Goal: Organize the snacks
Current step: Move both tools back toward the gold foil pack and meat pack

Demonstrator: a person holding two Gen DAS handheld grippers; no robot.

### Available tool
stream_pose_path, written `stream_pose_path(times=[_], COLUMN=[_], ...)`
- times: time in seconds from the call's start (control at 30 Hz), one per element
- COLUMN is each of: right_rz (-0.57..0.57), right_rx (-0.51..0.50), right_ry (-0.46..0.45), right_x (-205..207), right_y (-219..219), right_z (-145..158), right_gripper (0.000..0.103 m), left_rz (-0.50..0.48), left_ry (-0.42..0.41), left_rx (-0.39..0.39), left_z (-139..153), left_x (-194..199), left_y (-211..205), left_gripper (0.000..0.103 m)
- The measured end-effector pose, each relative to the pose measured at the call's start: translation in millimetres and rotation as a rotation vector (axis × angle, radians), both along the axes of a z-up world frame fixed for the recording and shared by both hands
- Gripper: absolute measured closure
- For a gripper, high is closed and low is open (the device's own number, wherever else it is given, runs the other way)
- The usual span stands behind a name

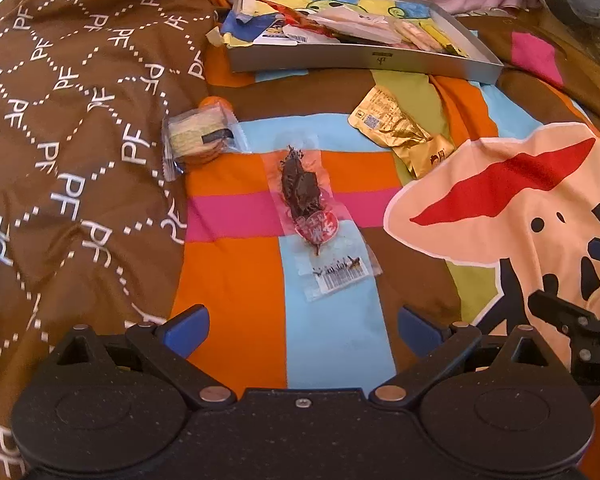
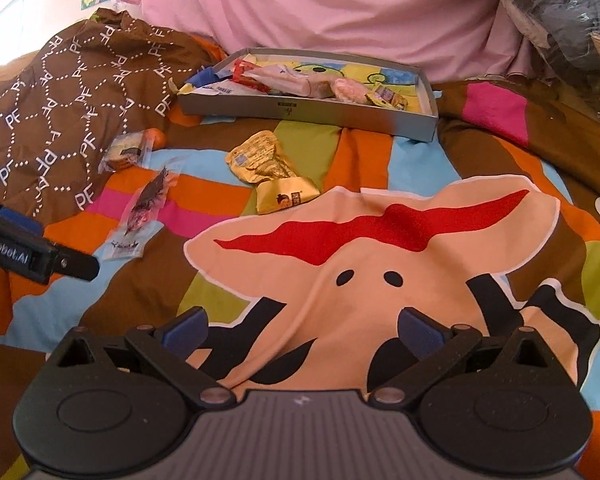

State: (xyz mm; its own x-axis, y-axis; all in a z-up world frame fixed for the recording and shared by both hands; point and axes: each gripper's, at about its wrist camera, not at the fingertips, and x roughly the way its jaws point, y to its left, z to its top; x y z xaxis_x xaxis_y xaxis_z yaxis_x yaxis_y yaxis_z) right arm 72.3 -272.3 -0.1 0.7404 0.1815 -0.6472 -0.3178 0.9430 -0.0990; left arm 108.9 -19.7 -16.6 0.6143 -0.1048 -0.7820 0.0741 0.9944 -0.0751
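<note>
lying loose on the patterned bedspread were three snacks, while a shallow grey tray farther back already held a jumble of wrapped packets. the left gripper hovered low over the cloth with its blue-padded fingers spread wide apart and nothing between them. straight ahead of it lay a clear packet of dark dried meat, flat on the orange, pink and pale blue squares, its barcode end nearest the gripper. to the left of that, at the edge of a brown quilt printed with white letters, sat a clear-wrapped stack of pale crackers, with something round and orange just behind it, mostly hidden. to the right, near the tray's front wall but not touching it, lay a crumpled gold pouch.

the right gripper was also held open, empty, its fingers well apart above the cartoon face printed on the bedspread. from its side the gold pouch lay ahead and slightly left, the meat packet farther left, the crackers beyond that, and the tray at the back against pink fabric. part of the left gripper's body showed at that view's left edge.
</note>
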Motion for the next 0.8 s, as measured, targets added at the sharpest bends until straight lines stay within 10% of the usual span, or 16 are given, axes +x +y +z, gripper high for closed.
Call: stream_pose_path(times=[0.8], right_rz=[0.186], right_rx=[-0.203], right_ry=[-0.073], right_x=[103], right_y=[41], right_z=[-1], right_gripper=[0.0], left_rz=[-0.049], left_ry=[0.01], left_rx=[-0.138], left_z=[-25], left_x=[89], left_y=[8], left_gripper=[0.003])
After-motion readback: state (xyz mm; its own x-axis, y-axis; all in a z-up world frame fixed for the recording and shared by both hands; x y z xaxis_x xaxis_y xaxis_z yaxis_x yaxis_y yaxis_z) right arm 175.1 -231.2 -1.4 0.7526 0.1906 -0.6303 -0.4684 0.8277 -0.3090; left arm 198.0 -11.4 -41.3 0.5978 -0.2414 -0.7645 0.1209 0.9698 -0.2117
